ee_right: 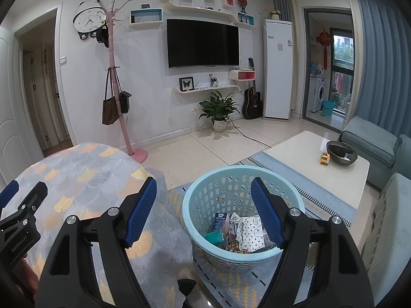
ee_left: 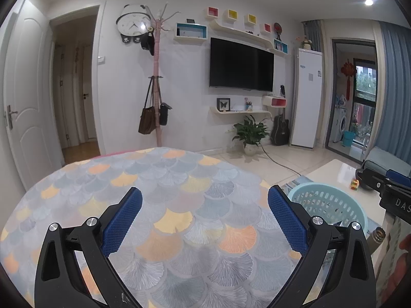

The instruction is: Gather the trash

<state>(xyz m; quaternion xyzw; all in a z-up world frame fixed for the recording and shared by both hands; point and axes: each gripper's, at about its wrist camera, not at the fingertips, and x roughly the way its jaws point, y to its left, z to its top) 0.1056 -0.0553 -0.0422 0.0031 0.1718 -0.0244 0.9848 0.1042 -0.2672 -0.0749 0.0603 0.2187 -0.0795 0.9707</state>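
We take the light blue basket [ee_right: 239, 213] as our landmark. It stands on a patterned rug [ee_right: 316, 192], and its perforated wall lets the floor pattern show through. To its left, just beside it, the draped edge of a table covered in a fan-patterned cloth [ee_right: 84, 179] hangs down toward the floor; the cloth's fold comes close to the basket's rim, though we cannot tell whether they touch. To the right of the basket and further back sits a low white table [ee_right: 308, 154], with a strip of rug between the two. Behind the basket the tiled floor [ee_right: 205, 143] lies open as far as the wall with the television [ee_right: 203, 43], with a potted plant [ee_right: 218, 110] and a cable against that wall.

The trash [ee_right: 244, 231] lies in the bottom of the basket: wrappers, a spotted paper piece, a teal scrap (piled loosely, some overlapping). Our right gripper [ee_right: 204, 213] hangs above the basket's left near side, jaws spread wide with nothing between them; its right finger [ee_right: 267, 215] shows over the basket's inside and its left finger [ee_right: 141, 213] over the cloth's edge. The trash sits below and between those fingers.

Our left gripper [ee_left: 204, 220] hovers over the cloth-covered table top [ee_left: 179, 179], left of the basket [ee_left: 331, 200], jaws likewise wide and holding nothing
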